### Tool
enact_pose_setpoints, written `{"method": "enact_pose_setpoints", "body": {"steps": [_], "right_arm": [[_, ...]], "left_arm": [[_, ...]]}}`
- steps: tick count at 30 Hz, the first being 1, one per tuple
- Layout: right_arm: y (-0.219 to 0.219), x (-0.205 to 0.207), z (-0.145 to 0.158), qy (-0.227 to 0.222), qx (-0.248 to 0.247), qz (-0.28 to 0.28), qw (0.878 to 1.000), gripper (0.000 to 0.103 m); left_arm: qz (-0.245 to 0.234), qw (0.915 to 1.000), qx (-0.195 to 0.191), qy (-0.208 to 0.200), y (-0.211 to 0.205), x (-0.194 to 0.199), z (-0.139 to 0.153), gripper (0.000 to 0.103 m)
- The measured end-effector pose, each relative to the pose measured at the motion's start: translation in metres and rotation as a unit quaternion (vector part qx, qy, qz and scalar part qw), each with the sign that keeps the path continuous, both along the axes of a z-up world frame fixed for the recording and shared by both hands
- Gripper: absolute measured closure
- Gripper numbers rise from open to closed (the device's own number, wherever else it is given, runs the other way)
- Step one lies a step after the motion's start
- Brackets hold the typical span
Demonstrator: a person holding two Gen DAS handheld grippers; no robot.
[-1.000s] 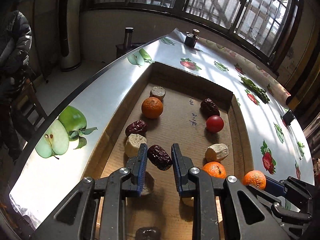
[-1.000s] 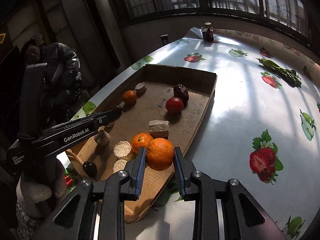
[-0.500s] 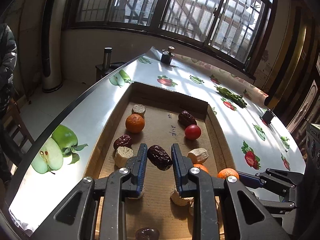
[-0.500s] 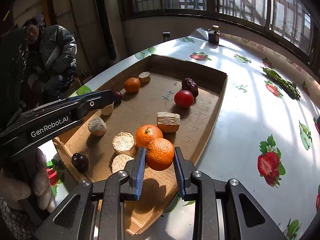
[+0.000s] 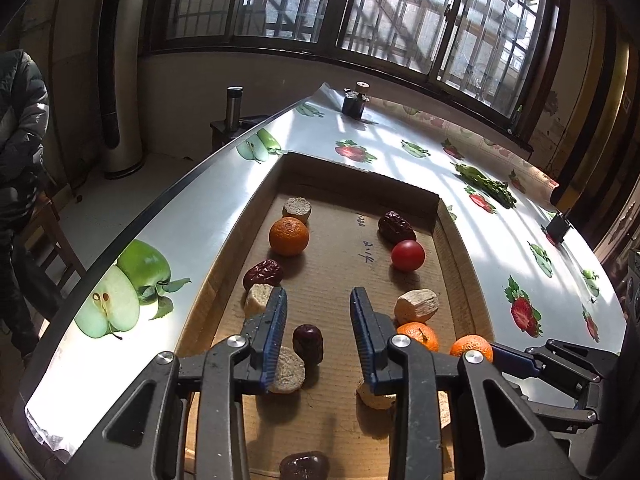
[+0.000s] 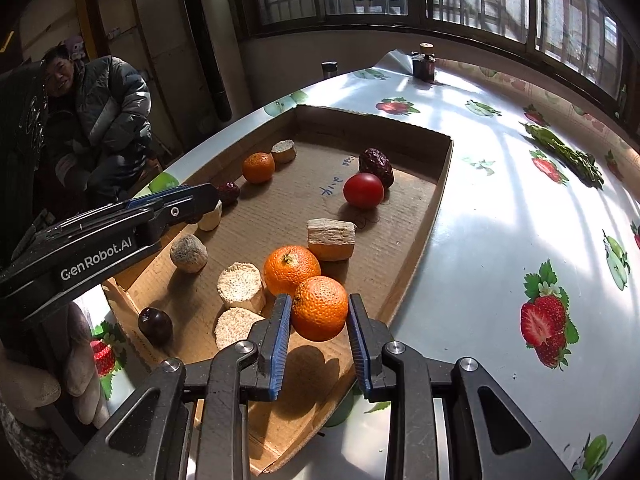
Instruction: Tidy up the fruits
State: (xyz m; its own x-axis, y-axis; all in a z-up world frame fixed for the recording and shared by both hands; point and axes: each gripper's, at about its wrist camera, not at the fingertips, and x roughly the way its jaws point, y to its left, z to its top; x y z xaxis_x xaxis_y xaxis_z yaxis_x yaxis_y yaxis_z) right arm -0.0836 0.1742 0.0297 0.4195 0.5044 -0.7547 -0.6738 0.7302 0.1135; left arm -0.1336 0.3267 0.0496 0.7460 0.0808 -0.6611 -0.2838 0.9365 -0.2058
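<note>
Cardboard tray (image 5: 444,216) is half sorted: your left tool (image 5: 319,334) is opening, pads clear of a date (image 5: 307,342), while your right tool (image 6: 319,336) grips a tangerine (image 6: 319,307) not yet placed.

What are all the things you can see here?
table: one, white with fruit pictures
cardboard tray: one, brown, on table
oranges: three, orange; two in tray, one gripped
dates: three, dark red, in tray
dark fruit: one, tray's near edge
tomato: one, red, in tray
beige chunks: six, in tray
jar: one, dark, table's far end
person: one, seated, background
left claw: black, opening, date loose between
right claw: black, shut on orange
</note>
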Motion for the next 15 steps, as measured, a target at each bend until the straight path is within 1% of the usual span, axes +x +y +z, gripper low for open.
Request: {"method": "enact_pose_setpoints", "body": {"steps": [1, 2, 3, 4, 5, 6, 7, 8, 9, 10, 13, 15], "right_arm": [[-0.001, 0.001, 0.000, 0.000, 0.001, -0.002, 1.000, 0.072], [-0.002, 0.001, 0.000, -0.001, 0.003, -0.003, 1.000, 0.072], [-0.003, 0.001, 0.001, 0.000, 0.005, -0.004, 1.000, 0.070], [-0.003, 0.000, 0.002, 0.002, 0.010, -0.003, 1.000, 0.066], [-0.004, 0.000, 0.003, 0.001, 0.013, -0.003, 1.000, 0.063], [-0.004, -0.001, 0.005, -0.001, 0.016, -0.004, 1.000, 0.058], [-0.004, -0.002, 0.007, -0.004, 0.017, -0.006, 1.000, 0.052], [-0.005, -0.003, 0.009, -0.008, 0.019, -0.008, 1.000, 0.050], [-0.007, -0.004, 0.012, -0.011, 0.023, -0.012, 1.000, 0.045], [-0.010, -0.005, 0.015, -0.013, 0.027, -0.016, 0.999, 0.042], [-0.022, -0.006, 0.022, -0.013, 0.043, -0.037, 0.998, 0.036], [-0.033, -0.007, 0.025, -0.011, 0.053, -0.055, 0.997, 0.036]], "left_arm": [[0.002, 1.0000, 0.000, -0.001, 0.000, 0.000, 0.001, 0.061], [0.004, 1.0000, -0.001, -0.001, 0.000, -0.001, 0.001, 0.058], [0.006, 1.0000, -0.001, -0.002, 0.000, -0.001, 0.002, 0.053], [0.006, 1.0000, -0.001, -0.003, 0.000, -0.001, 0.003, 0.049], [0.007, 1.0000, 0.000, -0.003, -0.001, -0.002, 0.004, 0.047], [0.007, 1.0000, 0.002, -0.003, -0.002, -0.002, 0.005, 0.044], [0.008, 1.0000, 0.005, -0.003, -0.003, -0.002, 0.006, 0.043], [0.009, 0.9999, 0.009, -0.003, -0.005, -0.003, 0.008, 0.042], [0.010, 0.9998, 0.014, -0.003, -0.007, -0.003, 0.009, 0.040], [0.015, 0.9997, 0.020, 0.000, -0.010, -0.003, 0.010, 0.036], [0.046, 0.9976, 0.051, 0.010, -0.018, -0.003, 0.015, 0.027], [0.062, 0.9956, 0.070, 0.012, -0.023, -0.004, 0.019, 0.024]]}}
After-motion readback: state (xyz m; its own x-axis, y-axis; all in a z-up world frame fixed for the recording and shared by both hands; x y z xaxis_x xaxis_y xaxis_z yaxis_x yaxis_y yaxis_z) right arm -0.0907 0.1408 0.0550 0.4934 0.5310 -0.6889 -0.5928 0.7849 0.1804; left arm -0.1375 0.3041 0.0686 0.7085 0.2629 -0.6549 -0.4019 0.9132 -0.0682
